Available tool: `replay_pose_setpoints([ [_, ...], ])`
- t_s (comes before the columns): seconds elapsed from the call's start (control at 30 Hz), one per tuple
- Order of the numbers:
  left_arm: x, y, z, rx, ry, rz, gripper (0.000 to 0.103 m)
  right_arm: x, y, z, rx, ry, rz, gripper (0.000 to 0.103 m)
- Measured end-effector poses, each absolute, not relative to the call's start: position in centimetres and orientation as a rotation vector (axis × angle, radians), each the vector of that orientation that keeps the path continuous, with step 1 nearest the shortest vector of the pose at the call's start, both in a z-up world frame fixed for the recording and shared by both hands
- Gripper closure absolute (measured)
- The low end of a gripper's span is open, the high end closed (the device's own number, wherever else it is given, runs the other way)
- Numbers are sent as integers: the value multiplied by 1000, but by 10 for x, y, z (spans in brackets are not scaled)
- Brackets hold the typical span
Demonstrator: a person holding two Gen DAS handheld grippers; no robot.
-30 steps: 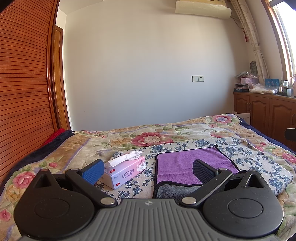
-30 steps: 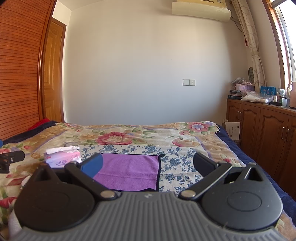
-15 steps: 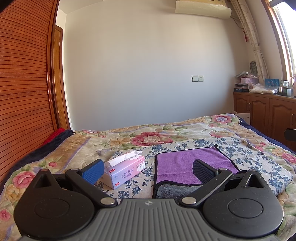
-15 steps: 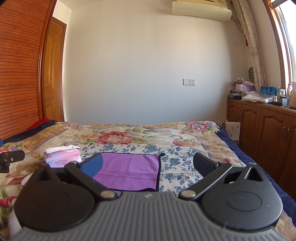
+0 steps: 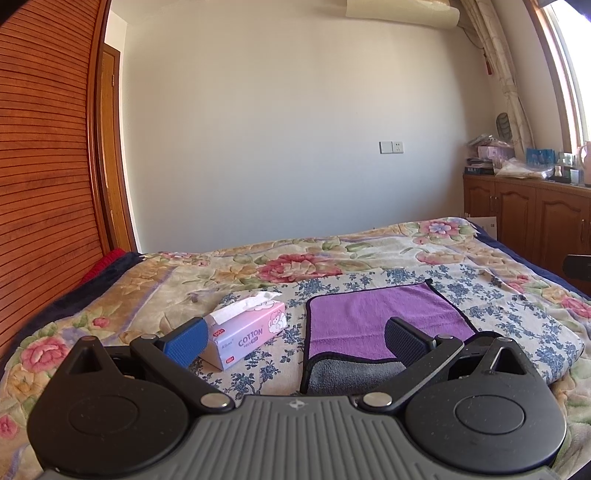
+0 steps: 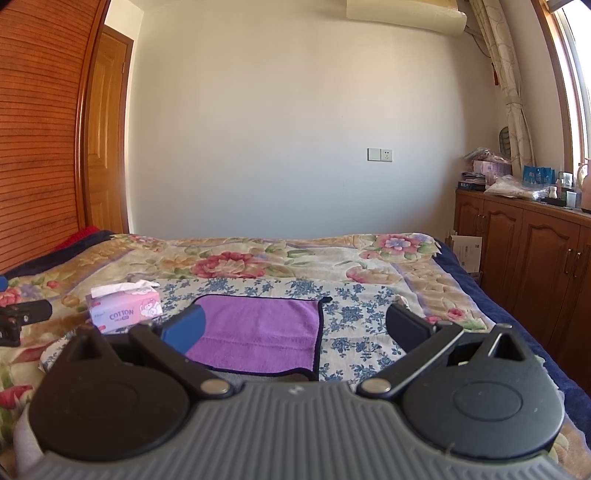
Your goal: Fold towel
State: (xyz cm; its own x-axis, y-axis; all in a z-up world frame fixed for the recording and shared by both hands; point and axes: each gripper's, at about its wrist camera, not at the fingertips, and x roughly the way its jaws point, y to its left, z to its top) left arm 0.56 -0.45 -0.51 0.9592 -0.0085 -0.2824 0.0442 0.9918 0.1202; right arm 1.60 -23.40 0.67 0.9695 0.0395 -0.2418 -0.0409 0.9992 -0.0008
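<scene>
Apparently flat, purple towel (image 5: 373, 319) lies with its grey underside (image 5: 354, 374) nearest.

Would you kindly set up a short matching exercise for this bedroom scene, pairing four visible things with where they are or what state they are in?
Things:
1. purple towel
2. tissue box
3. left gripper
4. air conditioner

Places or states:
A. mounted high on the wall
B. open, holding nothing
C. lying on the bed, near edge turned over showing grey
D. on the bed, left of the towel, a tissue sticking out

Pairs: 1-C, 2-D, 3-B, 4-A
</scene>
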Motion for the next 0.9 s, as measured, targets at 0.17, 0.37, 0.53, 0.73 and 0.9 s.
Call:
replay_pose_setpoints([
  [0.17, 15, -6, -8, 127, 321, -41, 0, 21, -232, 6, -18, 251, 46, 0],
  [0.37, 28, -6, -12, 135, 362, -46, 0, 29, -231, 4, -27, 265, 47, 0],
  [0.53, 37, -4, -15, 133, 389, -49, 0, 35, -230, 2, -35, 277, 54, 0],
  [0.73, 51, -1, -18, 128, 414, -57, 0, 44, -229, 1, -40, 297, 60, 0],
  [0.9, 63, -3, -22, 130, 429, -75, 0, 54, -230, -1, -45, 321, 74, 0],
])
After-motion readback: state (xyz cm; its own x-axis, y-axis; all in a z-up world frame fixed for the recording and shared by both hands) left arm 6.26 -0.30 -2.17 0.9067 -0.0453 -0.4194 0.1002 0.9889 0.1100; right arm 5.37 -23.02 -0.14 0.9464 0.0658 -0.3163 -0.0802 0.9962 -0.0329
